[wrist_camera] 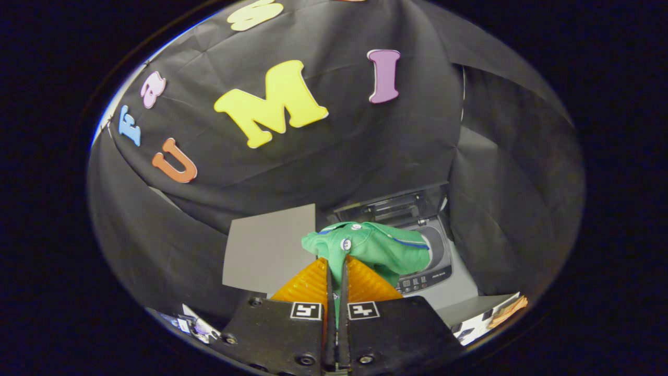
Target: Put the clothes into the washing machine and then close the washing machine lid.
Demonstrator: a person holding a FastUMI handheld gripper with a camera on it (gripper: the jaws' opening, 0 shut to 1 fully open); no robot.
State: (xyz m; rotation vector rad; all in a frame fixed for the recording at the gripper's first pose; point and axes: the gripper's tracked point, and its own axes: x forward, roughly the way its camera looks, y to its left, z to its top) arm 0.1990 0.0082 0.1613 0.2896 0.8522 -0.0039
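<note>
With the gripper (336, 266) and its orange ribbed fingers (308, 284) clamped on the green buttoned cloth garment (381, 248), hanging at 1 o'clock over the grey open-lidded washing machine (436, 261), early release risks fabric snagging on the rim.

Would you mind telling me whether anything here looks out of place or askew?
Nothing stands out. The tool is shut on a green garment, which bunches just ahead of the fingers, held up in front of the washer. The washer's lid stands open behind it, as the job needs.
</note>
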